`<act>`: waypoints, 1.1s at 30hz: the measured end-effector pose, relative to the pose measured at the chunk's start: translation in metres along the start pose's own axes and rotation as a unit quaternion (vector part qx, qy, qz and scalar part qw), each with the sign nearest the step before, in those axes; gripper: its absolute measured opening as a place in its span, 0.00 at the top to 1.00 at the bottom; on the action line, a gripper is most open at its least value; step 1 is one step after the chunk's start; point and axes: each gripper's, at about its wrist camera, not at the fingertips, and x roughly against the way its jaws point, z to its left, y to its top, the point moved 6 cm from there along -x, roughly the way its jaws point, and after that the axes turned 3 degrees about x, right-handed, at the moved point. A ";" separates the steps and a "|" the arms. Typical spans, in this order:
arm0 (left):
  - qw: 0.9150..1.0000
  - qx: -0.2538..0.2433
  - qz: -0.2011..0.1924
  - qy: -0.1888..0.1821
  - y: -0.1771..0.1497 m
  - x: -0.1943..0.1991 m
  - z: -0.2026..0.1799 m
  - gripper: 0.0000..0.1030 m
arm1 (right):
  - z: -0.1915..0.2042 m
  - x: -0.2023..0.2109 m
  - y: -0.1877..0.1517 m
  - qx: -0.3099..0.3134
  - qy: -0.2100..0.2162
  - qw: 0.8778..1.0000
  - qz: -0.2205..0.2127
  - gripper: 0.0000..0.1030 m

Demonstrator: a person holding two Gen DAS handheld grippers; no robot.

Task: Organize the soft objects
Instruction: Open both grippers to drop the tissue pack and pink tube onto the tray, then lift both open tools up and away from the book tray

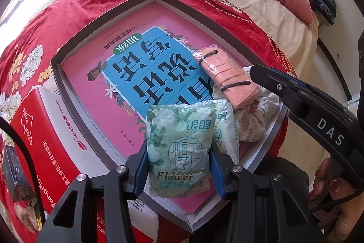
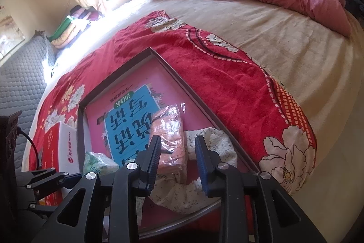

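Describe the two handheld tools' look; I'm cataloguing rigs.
Both are black with angular arms and silver screw heads. The left tool has blue finger pads; the right tool has ribbed fingers, one black, one blue, and white "DAS" lettering. The hand wears dark red nail polish.

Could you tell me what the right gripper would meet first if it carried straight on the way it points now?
Most likely the pink pack in clear wrap, which lies straight ahead of the right gripper, with the floral cloth just beside it; depth is hard to judge.
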 end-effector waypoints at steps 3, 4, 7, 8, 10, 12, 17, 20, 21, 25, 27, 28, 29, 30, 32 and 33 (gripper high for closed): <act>1.000 0.000 0.002 -0.001 0.000 0.000 0.000 0.54 | -0.001 0.002 0.000 0.000 -0.002 1.000 -0.002 0.69; 1.000 0.001 0.001 -0.001 0.000 0.000 0.000 0.54 | -0.001 0.003 0.000 0.000 -0.002 1.000 -0.002 0.69; 1.000 0.001 0.001 -0.003 0.000 0.000 0.000 0.52 | 0.000 0.003 0.000 0.000 -0.002 1.000 -0.002 0.69; 1.000 0.002 0.002 -0.005 0.000 0.001 -0.001 0.51 | 0.000 0.004 0.000 0.000 -0.003 1.000 -0.003 0.69; 1.000 0.003 0.000 -0.006 0.000 0.002 -0.001 0.45 | -0.001 0.005 0.000 0.000 -0.006 1.000 -0.004 0.69; 1.000 0.004 0.000 -0.004 -0.001 0.002 0.000 0.44 | -0.001 0.006 0.000 0.000 -0.007 1.000 -0.005 0.68; 1.000 0.007 -0.001 -0.006 -0.002 0.004 0.002 0.42 | -0.001 0.010 0.001 0.000 -0.009 1.000 -0.007 0.61; 1.000 0.011 -0.001 -0.008 -0.003 0.005 0.003 0.40 | 0.000 0.012 0.001 -0.001 -0.008 1.000 -0.008 0.61; 1.000 0.012 -0.002 -0.008 -0.003 0.006 0.004 0.40 | 0.001 0.012 0.001 0.001 -0.008 1.000 -0.008 0.61; 1.000 0.021 -0.005 -0.010 -0.004 0.010 0.007 0.39 | 0.004 0.014 0.001 0.004 -0.010 1.000 -0.007 0.61; 1.000 0.022 -0.009 -0.009 -0.005 0.013 0.008 0.38 | 0.005 0.015 0.001 0.006 -0.012 1.000 -0.007 0.61; 1.000 0.022 -0.010 -0.009 -0.006 0.014 0.009 0.37 | 0.005 0.015 0.001 0.007 -0.013 1.000 -0.006 0.60; 1.000 0.023 -0.012 -0.008 -0.006 0.016 0.009 0.36 | 0.006 0.016 0.000 0.007 -0.014 1.000 -0.006 0.60; 1.000 0.023 -0.013 -0.007 -0.006 0.018 0.009 0.36 | 0.006 0.016 0.000 0.008 -0.015 1.000 -0.006 0.60; 1.000 0.024 -0.018 -0.003 -0.007 0.022 0.011 0.34 | 0.008 0.017 0.000 0.010 -0.017 1.000 -0.005 0.59; 1.000 0.024 -0.020 -0.002 -0.007 0.024 0.012 0.34 | 0.009 0.017 0.000 0.012 -0.017 1.000 -0.005 0.52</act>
